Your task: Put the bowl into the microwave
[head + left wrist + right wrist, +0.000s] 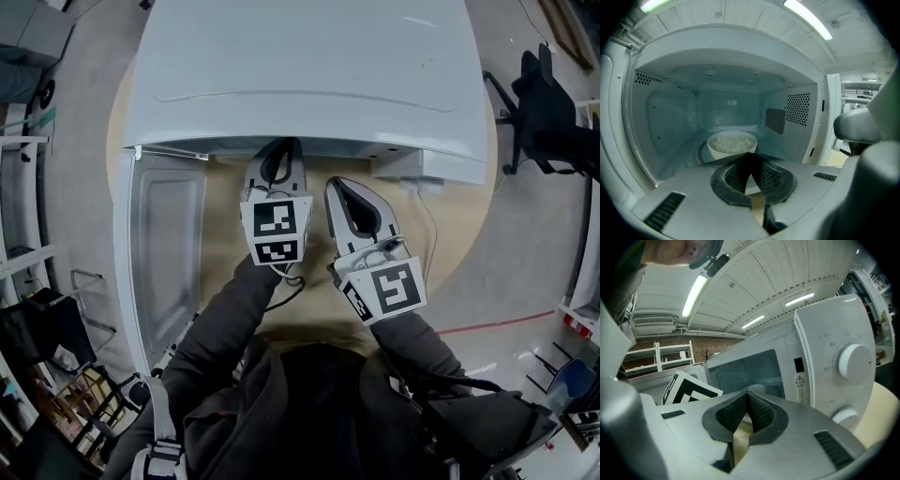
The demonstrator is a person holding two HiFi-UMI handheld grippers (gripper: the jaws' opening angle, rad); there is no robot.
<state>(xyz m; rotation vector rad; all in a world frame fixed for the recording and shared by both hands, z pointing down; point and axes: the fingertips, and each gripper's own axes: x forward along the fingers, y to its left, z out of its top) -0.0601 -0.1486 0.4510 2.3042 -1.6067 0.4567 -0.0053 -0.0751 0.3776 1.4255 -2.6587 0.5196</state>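
Observation:
The white microwave (300,75) stands on a round wooden table (450,234), its door (164,253) swung open to the left. Inside the cavity, a white bowl (732,144) of rice sits on the turntable, apart from any gripper. My left gripper (278,157) points into the opening, just in front of the bowl; its jaws (751,157) are shut with nothing between them. My right gripper (343,194) is beside it to the right, before the control panel (834,348) with its two knobs. The right gripper (748,395) is also shut and empty.
A thin cable (427,216) runs over the table at the microwave's right front corner. A black office chair (553,112) stands off the table to the right, and shelving (23,206) lines the left side. The left gripper's marker cube (689,390) shows in the right gripper view.

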